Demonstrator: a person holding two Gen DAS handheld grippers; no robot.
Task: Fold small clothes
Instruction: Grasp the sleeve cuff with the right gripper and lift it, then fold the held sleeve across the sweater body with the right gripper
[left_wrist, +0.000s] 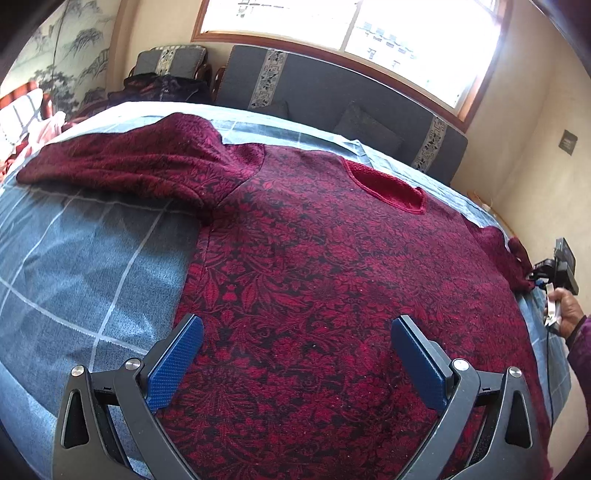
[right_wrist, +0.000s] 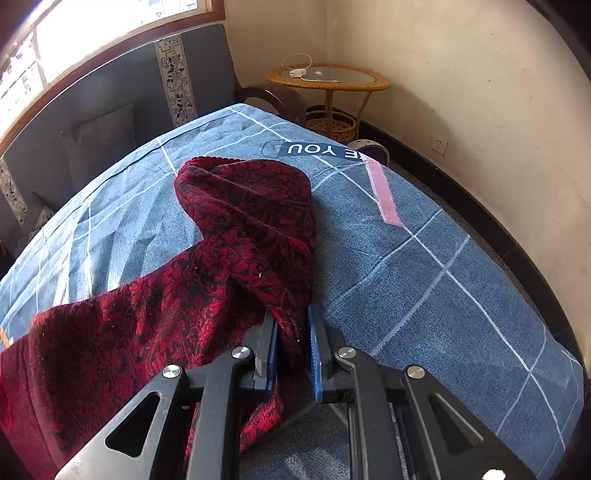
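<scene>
Red floral sweater (left_wrist: 303, 266) lies flat across the bed (left_wrist: 74, 258), neckline toward the far edge. Right gripper (right_wrist: 291, 328) is clamped on its sleeve (right_wrist: 255, 221); left gripper (left_wrist: 295, 332) hovers wide over the body. Step judged: sleeve fold. Next, carry the sleeve inward across the body.

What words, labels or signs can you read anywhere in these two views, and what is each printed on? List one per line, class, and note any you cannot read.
"E YOU": white letters, upside down in the right wrist view, on a dark patch of the blue checked bedsheet; the letters before them are hidden.
Small dark wall plaque: too small to read.
Red patterned sweater: no text visible.
</scene>
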